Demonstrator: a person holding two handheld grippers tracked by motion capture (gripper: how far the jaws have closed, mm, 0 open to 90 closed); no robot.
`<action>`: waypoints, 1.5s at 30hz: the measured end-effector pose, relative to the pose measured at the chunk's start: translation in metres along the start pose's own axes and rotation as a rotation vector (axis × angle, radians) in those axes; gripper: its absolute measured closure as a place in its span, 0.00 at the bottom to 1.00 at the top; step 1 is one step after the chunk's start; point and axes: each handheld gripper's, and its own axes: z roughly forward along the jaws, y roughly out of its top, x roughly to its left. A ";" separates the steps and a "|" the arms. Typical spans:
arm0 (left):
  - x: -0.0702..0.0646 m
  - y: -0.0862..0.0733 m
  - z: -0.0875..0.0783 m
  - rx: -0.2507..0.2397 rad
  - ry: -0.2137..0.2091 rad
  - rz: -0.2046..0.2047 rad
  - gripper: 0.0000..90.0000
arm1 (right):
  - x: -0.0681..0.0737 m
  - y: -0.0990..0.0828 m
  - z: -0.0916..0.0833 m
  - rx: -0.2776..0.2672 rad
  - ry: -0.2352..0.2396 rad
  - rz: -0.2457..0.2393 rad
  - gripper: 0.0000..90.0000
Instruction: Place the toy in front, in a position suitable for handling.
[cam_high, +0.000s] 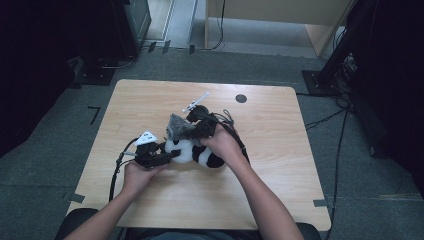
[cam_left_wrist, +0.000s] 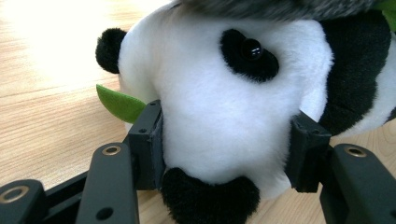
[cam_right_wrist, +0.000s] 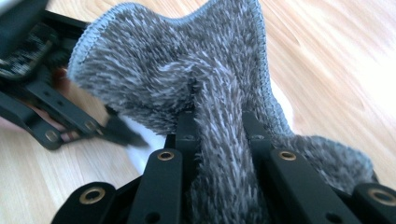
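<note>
Panda plush (cam_high: 197, 152) lies on its side mid-counter (cam_high: 150, 100), w/ grey fuzzy cloth (cam_high: 176, 126) draped on its head end. Left gripper (cam_high: 167, 156) is clamped on the panda's white head, pads pressing in both sides, jaws abt half apart. Right gripper (cam_high: 192, 131) sits just above panda, pinching a bunched fold of the cloth, jaws near closed. Left gripper view shows panda's eye patch, black ear & a green leaf (cam_left_wrist: 120, 103) by its mouth; right gripper view gives cloth's stitched hem.
</note>
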 end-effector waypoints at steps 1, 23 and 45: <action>0.000 0.000 0.000 0.001 -0.001 0.001 0.47 | -0.006 -0.003 -0.002 0.006 0.010 0.019 0.83; 0.001 -0.003 0.000 -0.025 -0.013 0.010 0.44 | -0.023 -0.002 -0.054 -0.124 -0.073 0.068 0.83; -0.002 0.003 0.001 0.010 0.005 -0.005 0.45 | 0.026 0.013 0.021 -0.010 0.036 -0.082 0.83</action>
